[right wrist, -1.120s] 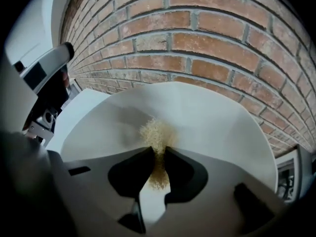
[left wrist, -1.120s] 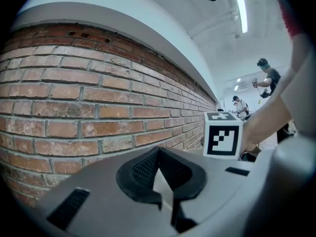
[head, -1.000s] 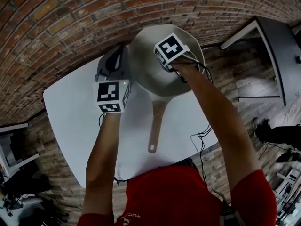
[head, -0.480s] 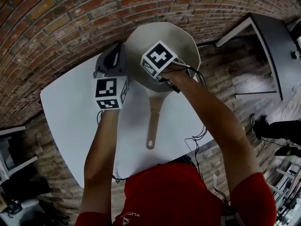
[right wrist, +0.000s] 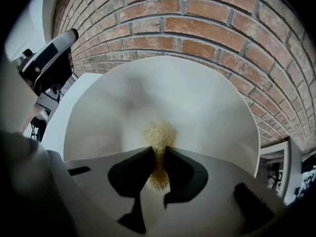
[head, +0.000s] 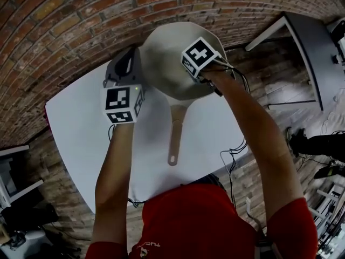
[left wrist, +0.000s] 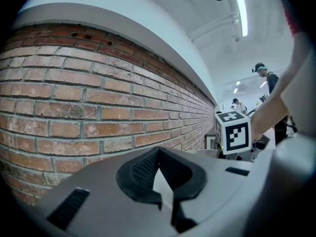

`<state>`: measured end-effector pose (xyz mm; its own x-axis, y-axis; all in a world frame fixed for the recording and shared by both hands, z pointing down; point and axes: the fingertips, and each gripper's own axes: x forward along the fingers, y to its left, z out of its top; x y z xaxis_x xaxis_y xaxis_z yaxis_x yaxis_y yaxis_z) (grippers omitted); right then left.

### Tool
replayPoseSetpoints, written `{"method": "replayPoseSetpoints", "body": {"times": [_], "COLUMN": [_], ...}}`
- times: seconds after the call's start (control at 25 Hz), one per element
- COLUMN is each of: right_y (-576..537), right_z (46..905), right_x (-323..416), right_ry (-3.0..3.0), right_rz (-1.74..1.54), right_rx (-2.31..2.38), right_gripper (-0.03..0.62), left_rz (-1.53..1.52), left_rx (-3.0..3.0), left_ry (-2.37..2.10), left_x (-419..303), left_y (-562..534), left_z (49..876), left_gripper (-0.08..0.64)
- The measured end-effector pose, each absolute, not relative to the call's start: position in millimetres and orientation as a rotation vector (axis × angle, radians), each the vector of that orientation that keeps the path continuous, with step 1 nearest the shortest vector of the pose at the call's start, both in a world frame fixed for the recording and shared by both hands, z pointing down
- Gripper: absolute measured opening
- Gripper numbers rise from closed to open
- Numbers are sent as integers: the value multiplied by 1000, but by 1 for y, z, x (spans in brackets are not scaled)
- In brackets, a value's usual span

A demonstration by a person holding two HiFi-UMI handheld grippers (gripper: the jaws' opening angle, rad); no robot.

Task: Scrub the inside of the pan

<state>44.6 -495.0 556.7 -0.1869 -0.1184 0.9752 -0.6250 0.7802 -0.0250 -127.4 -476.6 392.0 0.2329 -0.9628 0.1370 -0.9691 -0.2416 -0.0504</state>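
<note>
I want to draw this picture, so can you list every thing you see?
pan: one, cream, on the table by the wall
scrubber: one, tan, inside the pan
table: one, white, under the pan
wall: one, red brick, behind the table
desk: one, grey, far right
wires: a few, black, by the table's right edge
left claw: one, grey, shut on the pan's left rim
right claw: one, grey, pinching the scrubber
arms: two, bare, reaching forward
shirt: one, red, bottom
</note>
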Motion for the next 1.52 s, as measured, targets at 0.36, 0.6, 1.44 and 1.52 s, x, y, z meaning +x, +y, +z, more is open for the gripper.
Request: {"method": "replayPoseSetpoints", "body": {"times": [0.36, 0.6, 1.44, 1.52], "right_y": [-434, -429, -452, -447], "right_z": [535, 550, 479, 453], "right_x": [-6, 12, 44, 37], "right_ry": [-1832, -1755, -2016, -2171], "right_rz": [501, 473, 409, 376], "right_rx": [372, 377, 645, 698], "right_gripper": [78, 78, 78, 78], "left_rz": [194, 203, 205, 188], "left_rx": [2435, 2456, 2476, 2484], "left_ry": [-1885, -1871, -1867, -1860], "left_x": [-115, -106, -99, -94], "left_y": [-468, -462, -442, -436], "left_z": [390, 387, 371, 363], "left_gripper": [11, 11, 11, 11]}}
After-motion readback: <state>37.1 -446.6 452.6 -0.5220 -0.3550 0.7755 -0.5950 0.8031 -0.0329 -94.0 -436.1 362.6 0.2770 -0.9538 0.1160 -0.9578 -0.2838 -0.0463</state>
